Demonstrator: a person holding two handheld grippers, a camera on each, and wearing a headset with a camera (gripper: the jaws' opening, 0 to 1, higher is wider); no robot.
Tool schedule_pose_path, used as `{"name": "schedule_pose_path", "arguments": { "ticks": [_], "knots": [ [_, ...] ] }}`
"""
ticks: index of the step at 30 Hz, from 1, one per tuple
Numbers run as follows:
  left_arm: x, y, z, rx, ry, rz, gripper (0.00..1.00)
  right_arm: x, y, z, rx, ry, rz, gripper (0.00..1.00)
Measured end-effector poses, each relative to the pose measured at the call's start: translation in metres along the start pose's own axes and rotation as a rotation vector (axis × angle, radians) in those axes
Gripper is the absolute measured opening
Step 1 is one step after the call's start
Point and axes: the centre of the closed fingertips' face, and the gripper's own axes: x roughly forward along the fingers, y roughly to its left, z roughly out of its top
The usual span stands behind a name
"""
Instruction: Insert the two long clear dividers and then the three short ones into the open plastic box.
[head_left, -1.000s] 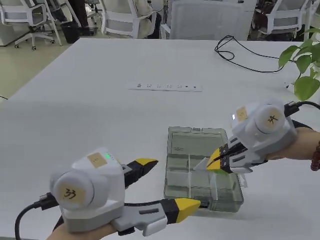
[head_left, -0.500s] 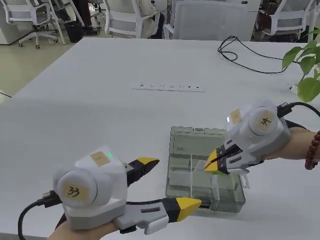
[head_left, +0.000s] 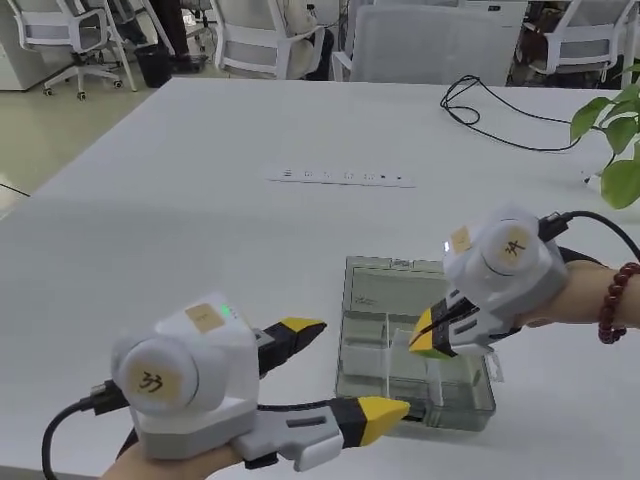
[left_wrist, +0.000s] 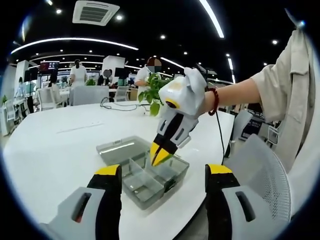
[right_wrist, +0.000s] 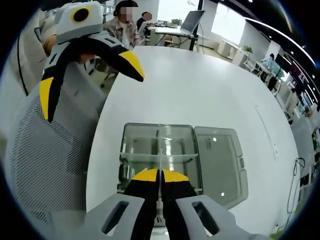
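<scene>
Seemingly midway: pinching a clear divider with right gripper over box at lower right, some dividers seated inside, others probably pending, left gripper spread idle at lower left.

From where I steer, the widest free lane is the bare white table left of and beyond the plastic box; nothing lies there until the power strip far off. The box's near-left corner is crowded: my left gripper hangs there with jaws spread, its lower jaw tip just beside the near wall. The way straight down into the box is taken by my right gripper, clamped on a clear divider above the compartments, and standing partitions split the inside. The open lid lies flat on the far side. Far right, a black cable and a plant hem the edge.
</scene>
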Motion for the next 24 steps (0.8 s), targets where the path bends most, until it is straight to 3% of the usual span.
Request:
{"name": "schedule_pose_path", "arguments": {
  "ticks": [14,24],
  "knots": [
    [0.004,0.002,0.000,0.036,0.032,-0.002,0.68,0.018,0.001,-0.013,0.000,0.121,0.034,0.02],
    [0.005,0.003,-0.001,0.054,0.044,0.001,0.69,0.030,0.003,-0.023,-0.026,0.268,0.059,0.02]
  ]
}}
